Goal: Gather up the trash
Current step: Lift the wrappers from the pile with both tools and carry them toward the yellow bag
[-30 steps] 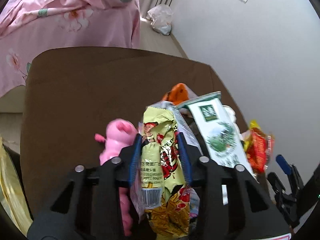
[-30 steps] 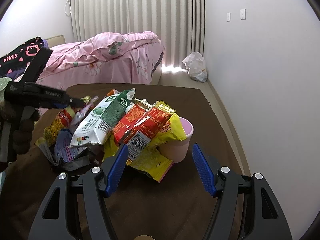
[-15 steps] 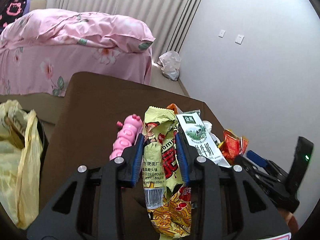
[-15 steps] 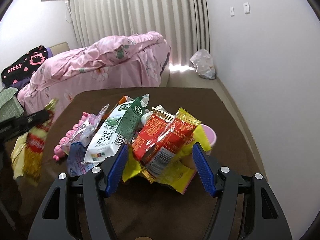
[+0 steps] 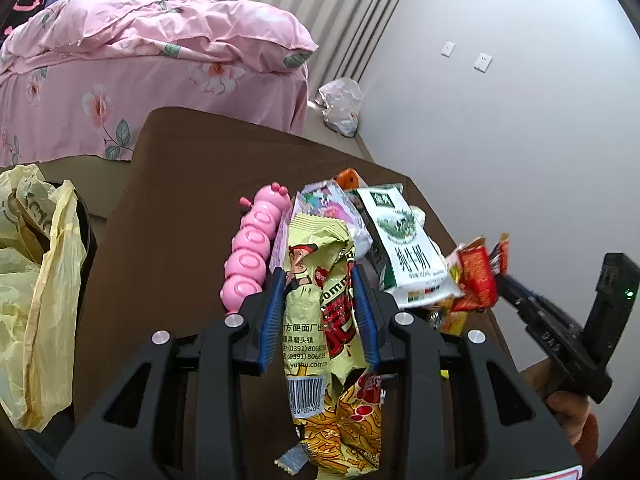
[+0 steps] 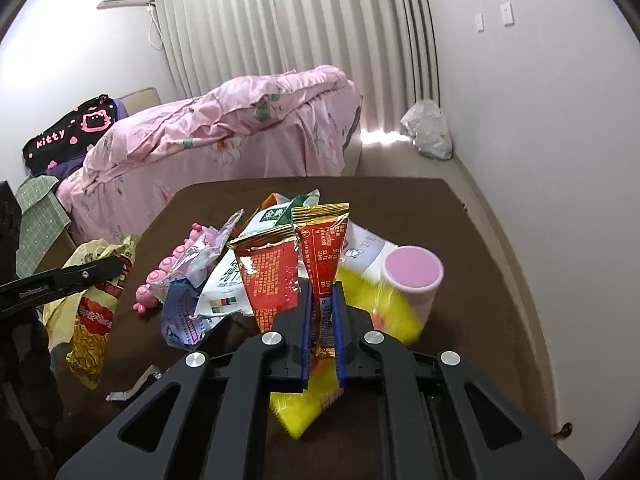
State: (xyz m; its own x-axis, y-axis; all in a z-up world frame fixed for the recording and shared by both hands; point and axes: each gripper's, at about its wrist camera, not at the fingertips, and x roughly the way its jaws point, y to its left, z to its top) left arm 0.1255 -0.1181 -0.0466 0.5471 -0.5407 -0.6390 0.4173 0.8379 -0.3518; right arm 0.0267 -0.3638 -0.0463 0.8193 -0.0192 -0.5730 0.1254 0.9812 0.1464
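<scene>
My left gripper (image 5: 320, 292) is shut on a yellow noodle snack wrapper (image 5: 320, 320), which hangs down between its blue pads, lifted off the brown table (image 5: 168, 216). That wrapper (image 6: 94, 312) also shows at the left of the right wrist view, under the left gripper's black fingers (image 6: 80, 274). My right gripper (image 6: 322, 300) is shut on a red-and-yellow snack wrapper (image 6: 324, 248) at the front of the trash pile. The pile holds a green-and-white milk carton (image 5: 404, 240), a torn red wrapper (image 6: 268, 276) and a yellow wrapper (image 6: 380, 304).
A yellow-lined trash bin (image 5: 36, 272) stands left of the table. A pink caterpillar toy (image 5: 252, 252) lies beside the pile, a pink-topped cup (image 6: 412, 280) at its right. A pink bed (image 6: 240, 136) and a white plastic bag (image 6: 430, 130) are beyond the table, a wall to the right.
My right gripper has gone from wide open to shut on the red-and-yellow wrapper. My left gripper has carried the noodle wrapper back and to the left, bringing the trash bin into its view.
</scene>
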